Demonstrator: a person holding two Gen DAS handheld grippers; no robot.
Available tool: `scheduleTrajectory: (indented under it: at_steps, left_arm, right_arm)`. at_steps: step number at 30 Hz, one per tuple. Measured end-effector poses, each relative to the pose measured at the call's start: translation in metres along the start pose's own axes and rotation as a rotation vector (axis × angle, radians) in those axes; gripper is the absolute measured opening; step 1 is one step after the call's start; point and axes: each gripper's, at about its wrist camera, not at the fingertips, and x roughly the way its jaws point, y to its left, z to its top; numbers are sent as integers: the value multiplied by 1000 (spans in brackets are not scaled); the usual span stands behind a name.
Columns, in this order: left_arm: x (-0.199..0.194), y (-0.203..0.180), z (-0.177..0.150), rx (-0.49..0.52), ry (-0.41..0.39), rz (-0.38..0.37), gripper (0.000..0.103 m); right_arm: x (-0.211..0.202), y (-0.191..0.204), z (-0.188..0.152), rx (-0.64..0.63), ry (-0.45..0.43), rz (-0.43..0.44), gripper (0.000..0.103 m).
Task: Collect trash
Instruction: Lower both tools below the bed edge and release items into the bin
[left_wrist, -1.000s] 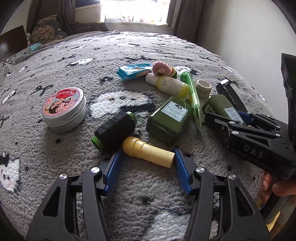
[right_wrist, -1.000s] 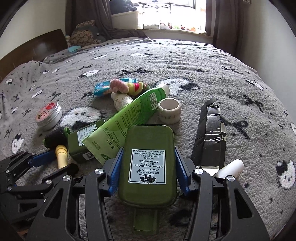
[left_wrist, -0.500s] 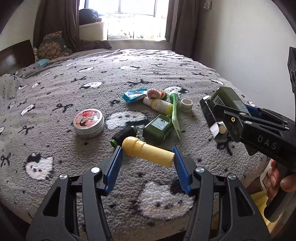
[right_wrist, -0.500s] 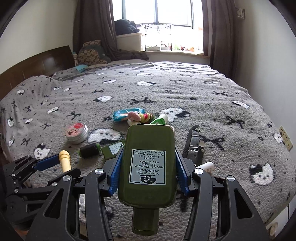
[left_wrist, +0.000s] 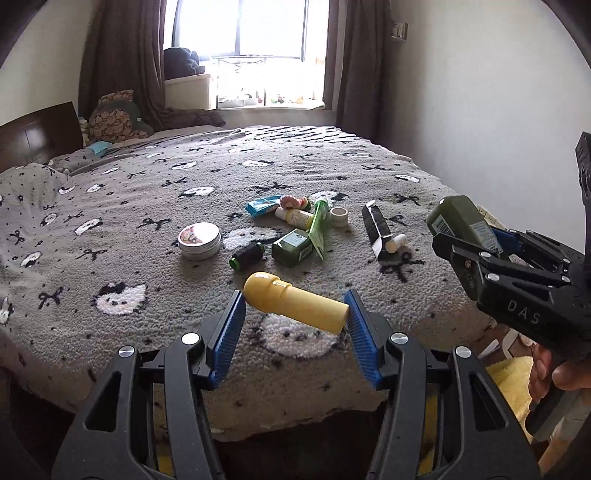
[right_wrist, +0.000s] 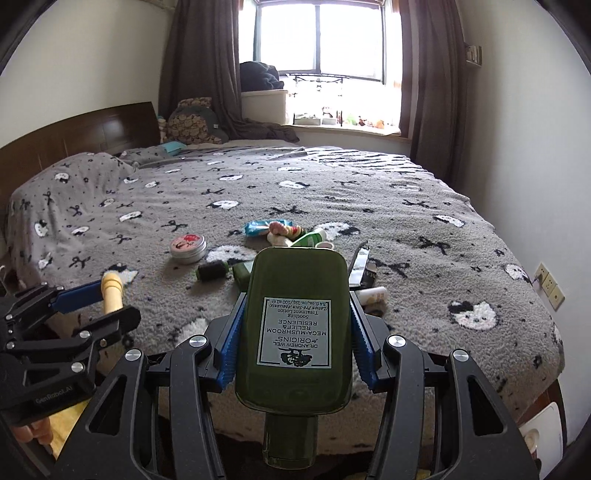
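My left gripper (left_wrist: 293, 308) is shut on a yellow tube (left_wrist: 295, 302), held crosswise between its blue pads above the near edge of the bed. My right gripper (right_wrist: 295, 314) is shut on a dark green lotion bottle (right_wrist: 295, 325), cap toward the camera. In the left wrist view that bottle (left_wrist: 461, 221) and the right gripper (left_wrist: 480, 240) show at the right, with a hand below. In the right wrist view the left gripper (right_wrist: 92, 295) and yellow tube (right_wrist: 112, 290) show at the left. More trash lies on the grey blanket (left_wrist: 147, 206): a round tin (left_wrist: 199, 240), a black spool (left_wrist: 246, 255), a small green bottle (left_wrist: 291, 246), a green tube (left_wrist: 318, 229).
Also on the bed are a blue wrapper (left_wrist: 262, 205), a tape roll (left_wrist: 339, 216), a black carton (left_wrist: 376, 230) and a white stick (left_wrist: 396, 242). A wooden headboard (right_wrist: 74, 136) stands at the left, a window (right_wrist: 325, 48) at the back, a wall (left_wrist: 480, 110) at the right.
Both grippers have lifted and drawn back from the pile with the yellow tube and the green bottle still held. The bed's items now look smaller and farther off.
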Motion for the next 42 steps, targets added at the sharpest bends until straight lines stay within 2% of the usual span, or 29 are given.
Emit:
scheduleTrajectory:
  at_steps: [3,7,10,18,24,29,35,36,37,42]
  left_arm:
    - [-8,-2,-20,-6,29,-19,52]
    - [-1,-5,-52,2,117,-46,52]
    - [16,-6,-80,9,209,-63,52]
    - [69,-11,-145,-8,433,-141,52]
    - [106,-6,-190,-28,597,-129,52]
    - [126,-4,-217,-66,720,-187,52]
    - [133,0,-225,-74,764,-193,53]
    - [134,-1,-225,-70,765,-192,56]
    - [133,-1,-225,-63,764,-189,65]
    - [131,-4,-219,-32,737,-174,80]
  right_arm:
    - [-6,0,-21,-11,37,0,52]
    - [-1,2,-54,-14,115,12,52]
    - [10,5,-76,7,184,29,52]
    - [56,22,-138,32,429,139,52]
    - [94,24,-177,75,597,147,52]
    - [118,28,-205,115,710,159,52]
    - [129,31,-215,133,754,171,52]
    - [128,31,-213,132,751,170,52]
    - [129,31,-213,132,747,168,52]
    - [124,26,-200,143,717,150,57]
